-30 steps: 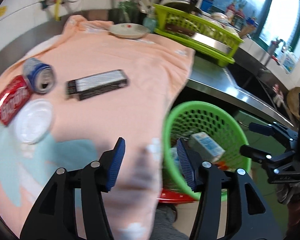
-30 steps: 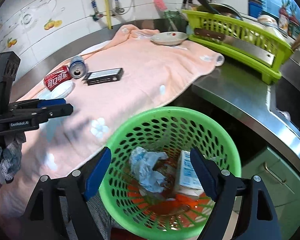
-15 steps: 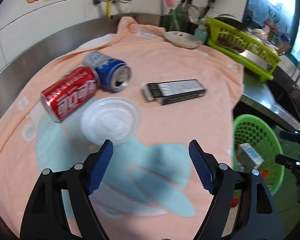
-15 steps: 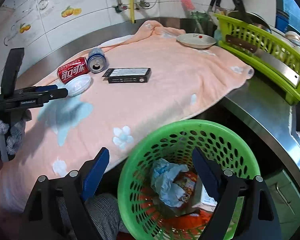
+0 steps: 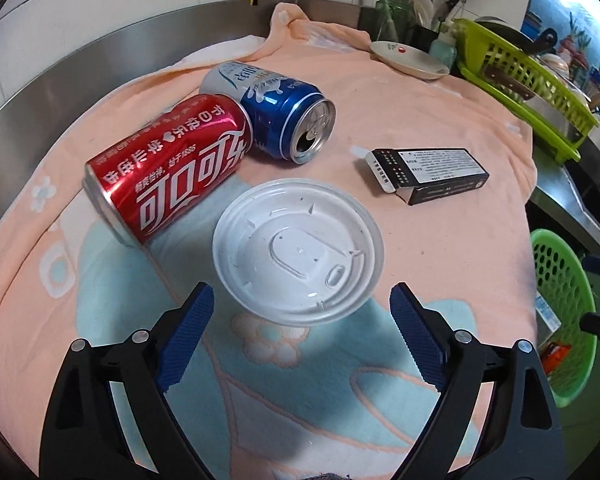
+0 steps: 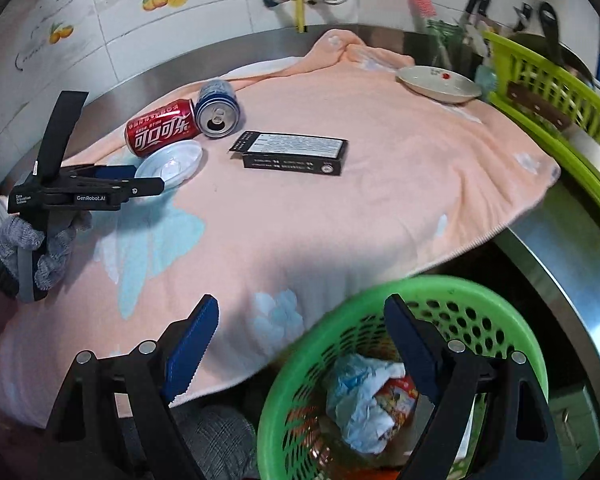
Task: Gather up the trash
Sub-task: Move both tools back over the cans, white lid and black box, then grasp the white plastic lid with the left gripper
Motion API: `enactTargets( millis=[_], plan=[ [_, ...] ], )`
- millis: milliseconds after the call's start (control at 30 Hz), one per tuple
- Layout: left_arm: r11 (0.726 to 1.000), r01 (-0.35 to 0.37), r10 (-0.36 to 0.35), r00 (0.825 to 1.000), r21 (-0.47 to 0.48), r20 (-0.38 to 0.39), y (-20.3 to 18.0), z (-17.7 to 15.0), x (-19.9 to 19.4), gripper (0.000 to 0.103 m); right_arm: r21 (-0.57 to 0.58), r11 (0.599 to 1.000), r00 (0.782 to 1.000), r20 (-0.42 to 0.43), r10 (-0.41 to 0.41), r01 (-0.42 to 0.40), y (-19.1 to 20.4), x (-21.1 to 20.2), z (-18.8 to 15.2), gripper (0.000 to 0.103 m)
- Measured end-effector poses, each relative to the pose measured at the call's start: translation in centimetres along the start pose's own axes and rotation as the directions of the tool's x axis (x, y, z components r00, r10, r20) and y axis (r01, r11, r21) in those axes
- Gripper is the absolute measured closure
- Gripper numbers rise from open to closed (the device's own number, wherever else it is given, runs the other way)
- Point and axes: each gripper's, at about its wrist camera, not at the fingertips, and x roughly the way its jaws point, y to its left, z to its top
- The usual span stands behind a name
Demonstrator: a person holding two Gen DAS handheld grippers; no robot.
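Here the left gripper (image 5: 298, 332) is hanging low over the towel with its blue-padded fingers (image 5: 184, 336) spread wide and holding nothing, the round white plastic cup lid (image 5: 298, 258) lying just ahead at twelve o'clock. The gap between the fingers is looking broader than the lid, which suits a grasp across its rim; that, I judge, is the step in hand.

The lid is lying flat on the peach and pale-blue flowered towel (image 5: 440, 236), so the thin rim is offering little to bite on, and the pads may be sliding over it unless they come in very low.

At ten o'clock from the lid, the red cola can (image 5: 172, 176) is lying on its side, touching the blue and silver drink can (image 5: 276, 112), whose open mouth is facing the camera. At two o'clock, well apart, the black rectangular cardboard box (image 5: 428, 172) is resting with an end flap open.

The right gripper (image 6: 300, 344) is also standing spread and empty, hovering at the towel's near edge just above the green perforated plastic basket (image 6: 476, 312). Crumpled wrappers are already sitting inside, so it is probably waiting there because the bin is where each piece goes. Four pieces are remaining on the towel.
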Motion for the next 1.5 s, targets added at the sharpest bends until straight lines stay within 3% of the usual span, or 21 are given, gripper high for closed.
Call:
enactTargets(
  millis=[367, 700, 1033, 1133, 1500],
  plan=[
    [0.998, 0.026, -0.024, 0.999, 0.051, -0.029, 0.0, 0.4, 1.6, 0.014, -0.133, 0.991, 0.999, -0.029, 0.016, -0.02, 1.1, 2.9, 3.0, 0.021],
    [0.994, 0.021, -0.017, 0.999, 0.105, -0.048, -0.2, 1.1, 2.4, 0.014, -0.287, 0.956, 0.996, -0.07, 0.052, -0.07, 2.5, 4.8, 5.0, 0.021],
    [0.993, 0.029, -0.03, 1.0, 0.114, 0.005, 0.0, 1.1, 1.7, 0.017, -0.346, 0.931, 0.988, -0.134, 0.075, -0.118, 2.0, 6.9, 7.4, 0.017],
    [0.993, 0.032, -0.033, 0.999, 0.111, 0.007, 0.1, 0.9, 1.3, 0.024, -0.377, 0.921, 0.99, -0.135, 0.048, -0.096, 1.7, 7.7, 8.5, 0.017],
    [0.993, 0.056, -0.058, 0.998, 0.108, 0.009, 1.0, -0.6, -0.9, 0.024, -0.582, 0.809, 0.979, -0.201, -0.038, -0.088, 3.5, 12.3, 12.8, 0.016]
  ],
)
